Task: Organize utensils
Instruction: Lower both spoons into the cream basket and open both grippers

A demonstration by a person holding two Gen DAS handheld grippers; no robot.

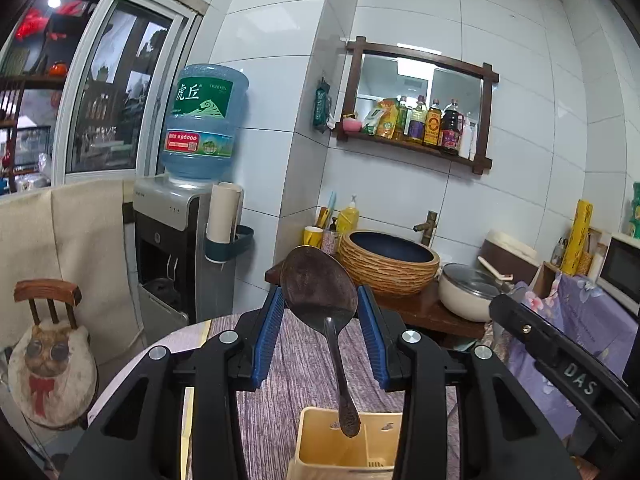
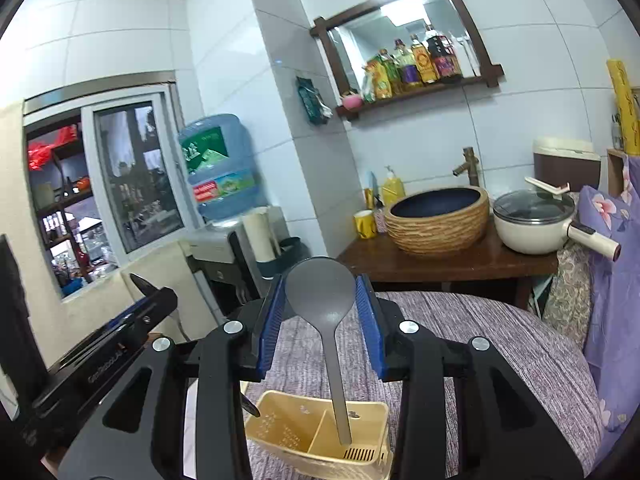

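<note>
My left gripper [image 1: 320,308] is shut on the bowl of a dark metal spoon [image 1: 320,284]; its handle hangs down with the tip just above the cream plastic utensil holder [image 1: 316,456] on the table. My right gripper [image 2: 320,300] is shut on the bowl of a grey plastic spoon [image 2: 320,288]; its handle reaches down into the right compartment of the same divided holder [image 2: 288,432]. The left gripper's body [image 2: 104,336] shows at the left of the right wrist view, with the metal spoon's handle tip [image 2: 250,408] by the holder's left rim.
The holder stands on a round table with a purple-grey cloth [image 2: 480,344]. Behind are a wooden counter with a basin [image 2: 438,220], a white pot [image 2: 532,220], a yellow mug [image 2: 365,224], and a water dispenser [image 1: 176,240]. A chair with a cat cushion [image 1: 50,364] stands left.
</note>
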